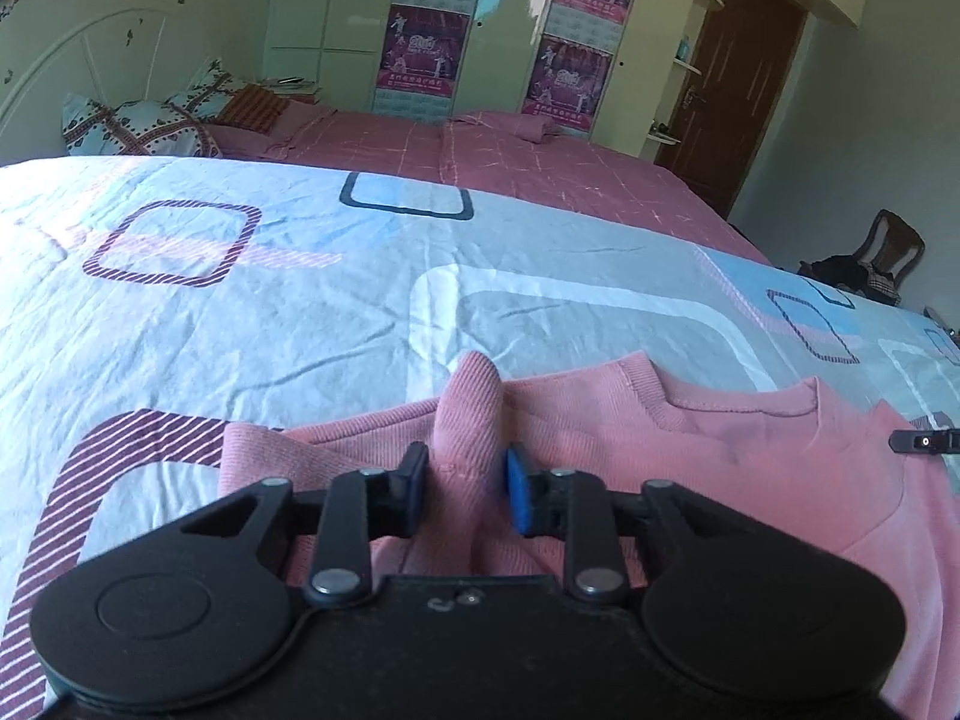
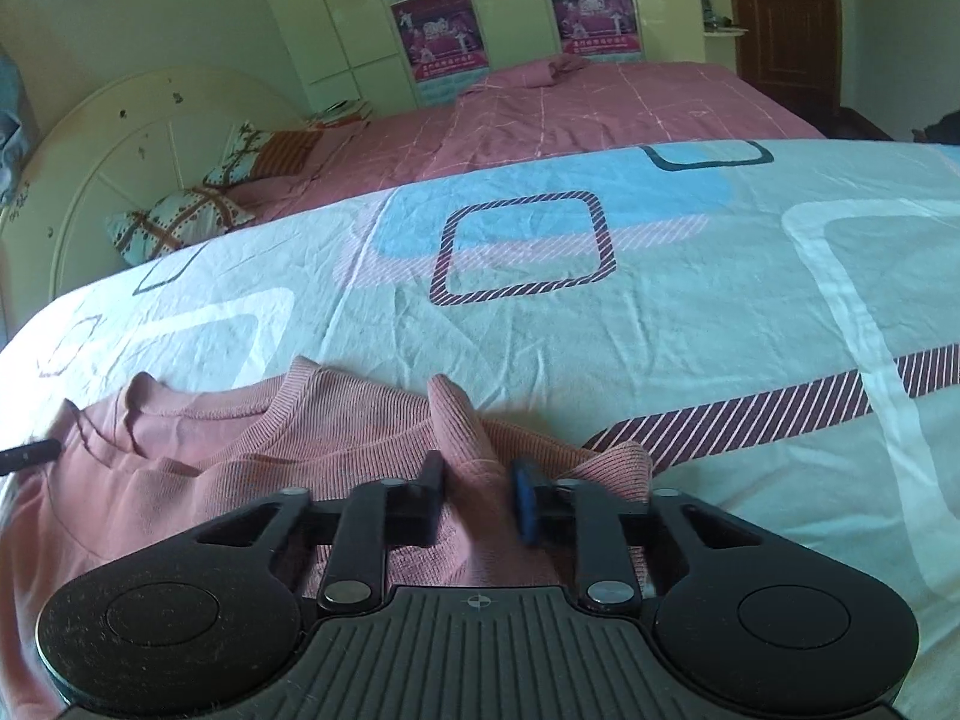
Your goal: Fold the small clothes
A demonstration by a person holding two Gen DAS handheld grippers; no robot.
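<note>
- Nearest, in the left wrist view, the left gripper (image 1: 467,483) has its fingers (image 1: 413,483) closed on a raised pleat of the pink top (image 1: 690,456); the cloth stands up between the pads and pokes out beyond their tips.
- Likewise, in the right wrist view, the right gripper (image 2: 477,492) pinches a matching ridge of the same pink top (image 2: 336,420), fabric pressed between its black finger and its blue-padded one (image 2: 525,498).
- Each grip sits to one side of the neckline (image 1: 738,408), near a shoulder, probably so both shoulders can be lifted together and carried over for a fold.
- Just beyond the fingers, the collar edge of the top lies flat on the patterned bedsheet (image 2: 600,348), the neck opening between the two grippers; the tip of the other gripper shows at the edge of each view.
- The garment is spread on the bed near the person, which leaves open sheet ahead for the fold.
- Farther off lie a pink quilt (image 1: 540,174) and pillows (image 1: 138,129), then wardrobe doors with posters (image 1: 420,48) and a brown door (image 1: 738,90).
</note>
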